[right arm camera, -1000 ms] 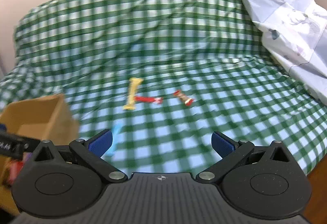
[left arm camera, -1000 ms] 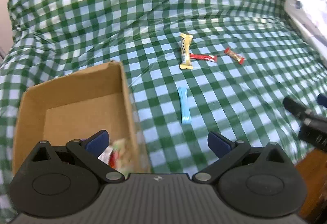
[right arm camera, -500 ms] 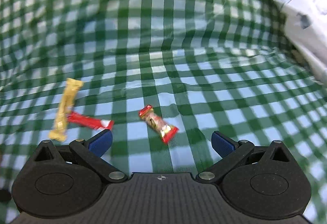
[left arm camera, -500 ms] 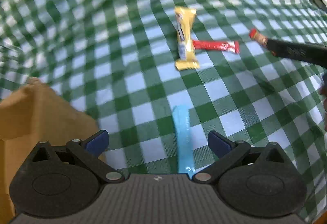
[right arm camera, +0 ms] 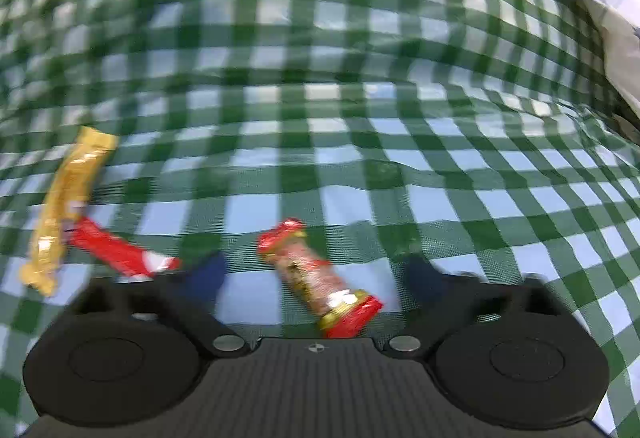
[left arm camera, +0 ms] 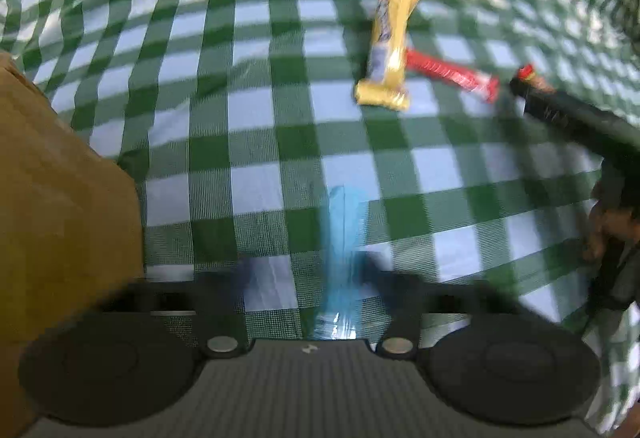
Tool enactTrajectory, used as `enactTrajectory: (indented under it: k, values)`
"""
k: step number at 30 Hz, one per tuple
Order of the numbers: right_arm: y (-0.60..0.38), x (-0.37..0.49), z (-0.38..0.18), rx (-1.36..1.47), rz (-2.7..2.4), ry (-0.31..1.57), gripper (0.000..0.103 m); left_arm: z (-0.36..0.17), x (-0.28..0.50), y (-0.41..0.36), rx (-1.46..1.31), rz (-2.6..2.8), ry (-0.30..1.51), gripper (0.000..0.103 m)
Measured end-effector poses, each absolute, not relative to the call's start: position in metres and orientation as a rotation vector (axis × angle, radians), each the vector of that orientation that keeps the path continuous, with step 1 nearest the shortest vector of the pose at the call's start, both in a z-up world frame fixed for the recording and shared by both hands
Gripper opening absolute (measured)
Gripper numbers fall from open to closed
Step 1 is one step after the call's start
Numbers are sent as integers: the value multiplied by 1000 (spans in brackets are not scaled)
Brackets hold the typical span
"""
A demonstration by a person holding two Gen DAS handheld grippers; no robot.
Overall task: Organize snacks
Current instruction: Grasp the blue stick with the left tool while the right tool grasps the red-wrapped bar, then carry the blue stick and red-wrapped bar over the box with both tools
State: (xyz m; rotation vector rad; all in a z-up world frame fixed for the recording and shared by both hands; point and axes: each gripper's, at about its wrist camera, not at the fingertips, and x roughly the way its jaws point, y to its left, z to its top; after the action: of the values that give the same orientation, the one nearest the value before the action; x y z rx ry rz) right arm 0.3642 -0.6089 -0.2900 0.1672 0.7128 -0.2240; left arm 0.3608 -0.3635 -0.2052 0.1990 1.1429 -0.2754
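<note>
Four snacks lying beside one cardboard box [left arm camera: 60, 198]: left gripper [left arm camera: 340, 278] clamping blue stick [left arm camera: 344, 238]; right gripper [right arm camera: 316, 278] closing around red-gold bar [right arm camera: 316, 278], not yet pressing; yellow bar [left arm camera: 390, 38] and red stick [left arm camera: 448, 72] farther off.

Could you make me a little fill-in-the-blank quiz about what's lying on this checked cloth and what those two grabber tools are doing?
1. The left gripper is closed on the long ____ snack stick.
2. The red stick has one end tucked under the ____ wrapper.
3. The right gripper is closing, with a ____-ended snack bar between its fingers.
4. The brown box is made of ____.

Missing words: blue; yellow; red; cardboard
</note>
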Motion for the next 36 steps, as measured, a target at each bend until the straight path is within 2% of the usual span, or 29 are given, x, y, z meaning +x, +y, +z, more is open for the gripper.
enactTrajectory:
  k: [2,4,10,18,26,36]
  values:
    - [-604,360,-284,147,-210,736,22,-200,362,-356,134,-305,1189,12]
    - [-600,356,-277,173,-201,762,20,-191,357,-353,126,-309,1168,12]
    - [-582,310,-225,206,-220,698,19,-140,317,-340,106,-394,1099,12]
    - [-513,207,-141,259,-148,600,19,-78,232,-288,78,-472,1048,12]
    - [-427,120,-82,264,-88,659,19,-26,156,-212,86,-403,998,12]
    - [-321,53,-28,316,118,681,19,5,81,-111,97,-233,929,12]
